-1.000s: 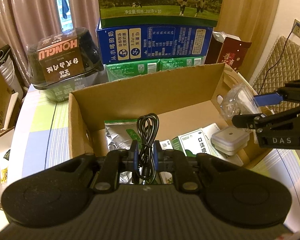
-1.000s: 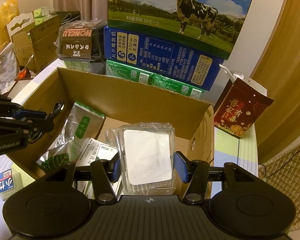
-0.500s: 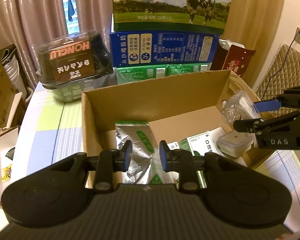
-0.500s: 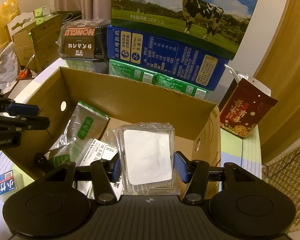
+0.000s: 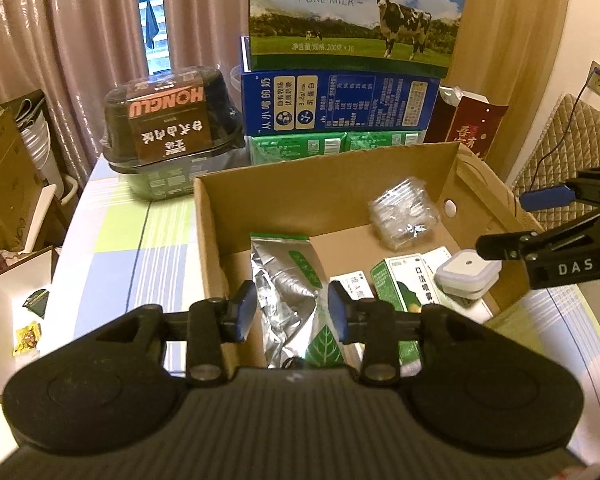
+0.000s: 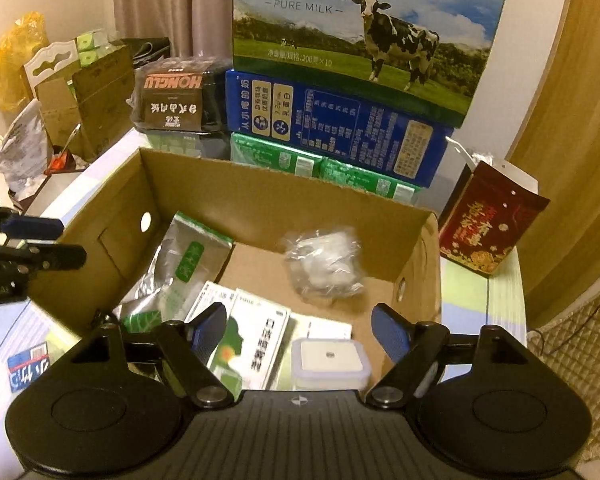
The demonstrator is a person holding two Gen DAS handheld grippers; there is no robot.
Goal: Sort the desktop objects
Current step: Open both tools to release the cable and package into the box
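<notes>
An open cardboard box stands on the table. In it lie a silver-green foil pouch, a clear plastic-wrapped packet, a green-white carton, a small white lidded box and a black cable, barely showing. My left gripper is open and empty above the box's near left side. My right gripper is open and empty above the box's near right side; it also shows in the left wrist view.
Stacked milk cartons and a dark HONGLU container stand behind the box. A red gift bag stands at the back right. A white tray and cardboard clutter lie left.
My left gripper opened and let go of the black cable, which dropped into the box. My right gripper opened and released the plastic-wrapped packet into the box. Both pulled back.
</notes>
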